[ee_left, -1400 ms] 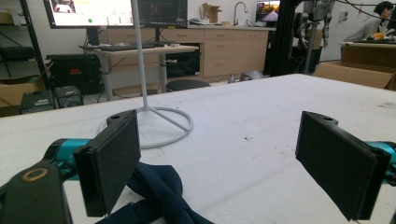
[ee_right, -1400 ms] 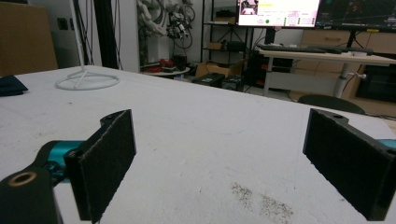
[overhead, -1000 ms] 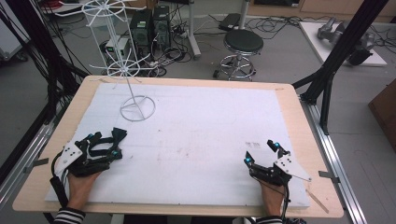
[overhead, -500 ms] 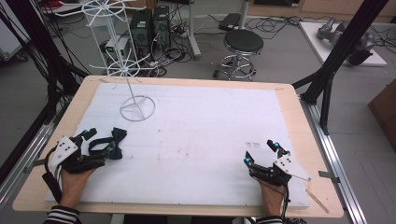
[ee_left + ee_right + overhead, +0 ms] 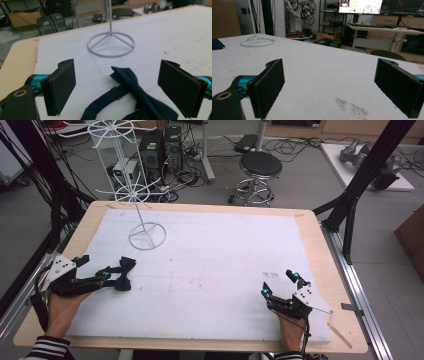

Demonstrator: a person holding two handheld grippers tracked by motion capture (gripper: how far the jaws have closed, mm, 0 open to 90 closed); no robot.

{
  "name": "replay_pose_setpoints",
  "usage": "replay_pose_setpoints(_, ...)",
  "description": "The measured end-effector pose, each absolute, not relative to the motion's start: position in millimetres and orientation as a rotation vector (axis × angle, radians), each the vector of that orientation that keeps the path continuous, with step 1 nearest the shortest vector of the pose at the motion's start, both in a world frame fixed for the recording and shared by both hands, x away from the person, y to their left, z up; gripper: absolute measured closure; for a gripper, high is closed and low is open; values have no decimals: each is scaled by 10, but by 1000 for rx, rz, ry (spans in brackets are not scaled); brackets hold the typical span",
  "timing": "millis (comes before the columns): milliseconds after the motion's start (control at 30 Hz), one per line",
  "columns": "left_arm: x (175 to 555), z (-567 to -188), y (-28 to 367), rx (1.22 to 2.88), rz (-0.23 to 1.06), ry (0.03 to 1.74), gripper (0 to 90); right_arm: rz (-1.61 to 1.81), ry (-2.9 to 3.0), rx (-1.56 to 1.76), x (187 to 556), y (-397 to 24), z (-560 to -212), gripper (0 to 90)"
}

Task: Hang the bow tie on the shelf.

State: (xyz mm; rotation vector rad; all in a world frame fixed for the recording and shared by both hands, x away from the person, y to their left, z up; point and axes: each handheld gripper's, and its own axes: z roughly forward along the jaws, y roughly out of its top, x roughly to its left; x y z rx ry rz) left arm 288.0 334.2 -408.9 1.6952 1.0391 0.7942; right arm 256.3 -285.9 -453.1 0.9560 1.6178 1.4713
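Navy fabric, folded and pinched at the middle: from the high view that's a bow tie [image 5: 123, 273] lying flat on the white surface [image 5: 210, 270], over on the left side, well in front of the ring base of the white wire stand [image 5: 146, 235]. The left gripper [image 5: 102, 276] sits right at it, jaws spread, tips just beside the dark cloth. Far across on the right, the right gripper [image 5: 280, 284] rests near the front edge, jaws wide apart with nothing between them.

Now the left gripper view: here the bow tie [image 5: 136, 96] shows up close, a deep blue knot with wings flaring out and a strap of the same cloth curving away to the lower left. It lies between the two black padded jaws, nearer the right-hand one, and neither pad touches it. Beyond it stands the wire stand [image 5: 111, 44], its round base flat on the surface.

On to the right gripper view: jaws open, bare scuffed white surface [image 5: 324, 75] between them, and the wire stand [image 5: 257, 41] far off at upper left.
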Motion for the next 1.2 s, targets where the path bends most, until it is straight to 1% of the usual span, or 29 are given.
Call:
replay_pose_setpoints(233, 2951, -4036, 3373, 1791, 766, 1096, 157, 1471, 1616, 955, 2563, -2857, -4531, 85)
replay_pose_setpoints(533, 3101, -3999, 3444, 1902, 687, 1165, 162, 1471, 1617, 955, 2563, -2857, -4531, 85)
replay_pose_setpoints(733, 3220, -4010, 3468, 1986, 618, 1240, 216, 1471, 1617, 956, 2564, -2857, -4531, 85)
replay_pose_setpoints(1000, 3337, -4035, 3460, 2100, 525, 1302, 224, 1470, 1616, 954, 2563, -2855, -4532, 85)
replay_pose_setpoints(1100, 3379, -4032, 3453, 2121, 515, 1335, 224, 1469, 1618, 955, 2563, -2858, -4531, 85)
replay_pose_setpoints(1167, 3405, -4034, 3461, 2137, 503, 1350, 235, 1471, 1618, 957, 2563, -2859, -4531, 85)
replay_pose_setpoints(1200, 3416, -4040, 3463, 2135, 493, 1356, 261, 1471, 1617, 958, 2563, -2859, -4531, 85)
